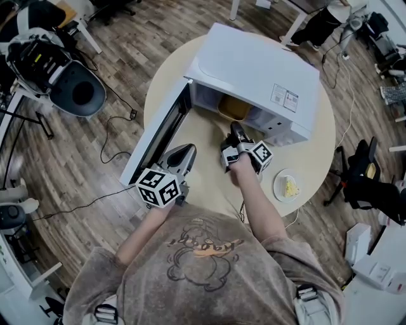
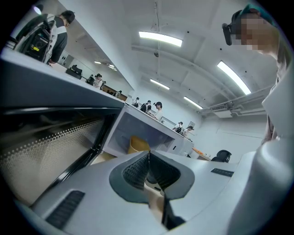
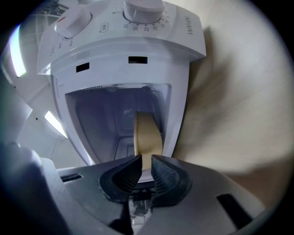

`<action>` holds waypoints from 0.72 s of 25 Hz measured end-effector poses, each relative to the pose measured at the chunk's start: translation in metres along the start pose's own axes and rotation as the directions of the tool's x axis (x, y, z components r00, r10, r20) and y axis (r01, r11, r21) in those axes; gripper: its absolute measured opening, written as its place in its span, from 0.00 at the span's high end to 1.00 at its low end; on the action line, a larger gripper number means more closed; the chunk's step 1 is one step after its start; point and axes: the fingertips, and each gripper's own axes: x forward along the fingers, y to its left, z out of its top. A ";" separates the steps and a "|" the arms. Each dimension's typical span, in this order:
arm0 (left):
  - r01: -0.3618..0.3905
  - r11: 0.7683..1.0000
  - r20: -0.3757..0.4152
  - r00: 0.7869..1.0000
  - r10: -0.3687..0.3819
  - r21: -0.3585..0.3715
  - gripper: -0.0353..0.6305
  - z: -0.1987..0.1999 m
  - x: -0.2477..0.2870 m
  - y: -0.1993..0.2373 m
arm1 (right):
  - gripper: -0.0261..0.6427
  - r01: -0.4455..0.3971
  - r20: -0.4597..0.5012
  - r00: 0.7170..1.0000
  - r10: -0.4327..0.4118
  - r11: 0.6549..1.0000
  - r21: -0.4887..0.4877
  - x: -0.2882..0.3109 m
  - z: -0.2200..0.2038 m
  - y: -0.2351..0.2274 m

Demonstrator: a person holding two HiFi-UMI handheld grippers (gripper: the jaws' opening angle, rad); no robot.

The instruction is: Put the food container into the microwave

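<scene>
The white microwave [image 1: 254, 70] stands on the round table with its door [image 1: 158, 136] swung open to the left. Inside the cavity sits the tan food container [image 1: 233, 108]. My right gripper [image 1: 236, 129] reaches into the opening. In the right gripper view the container's near rim [image 3: 147, 133] runs down between the pads, and the right gripper [image 3: 146, 158] is shut on it. My left gripper [image 1: 189, 149] hovers in front of the open door, apart from it. Its pads meet with nothing between them [image 2: 149, 153]. The container [image 2: 138, 144] shows beyond its tips.
A small white plate [image 1: 287, 186] with yellow food lies on the table [image 1: 317, 159] right of my right arm. The microwave's control knobs [image 3: 138, 7] are beside the cavity. Chairs, cables and office gear stand on the wooden floor around the table.
</scene>
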 end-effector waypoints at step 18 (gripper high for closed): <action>-0.036 0.999 -0.025 0.999 0.035 -0.012 0.90 -0.009 -0.010 0.004 | 0.90 -0.034 0.018 0.999 0.034 0.999 0.000 0.023 0.013 0.012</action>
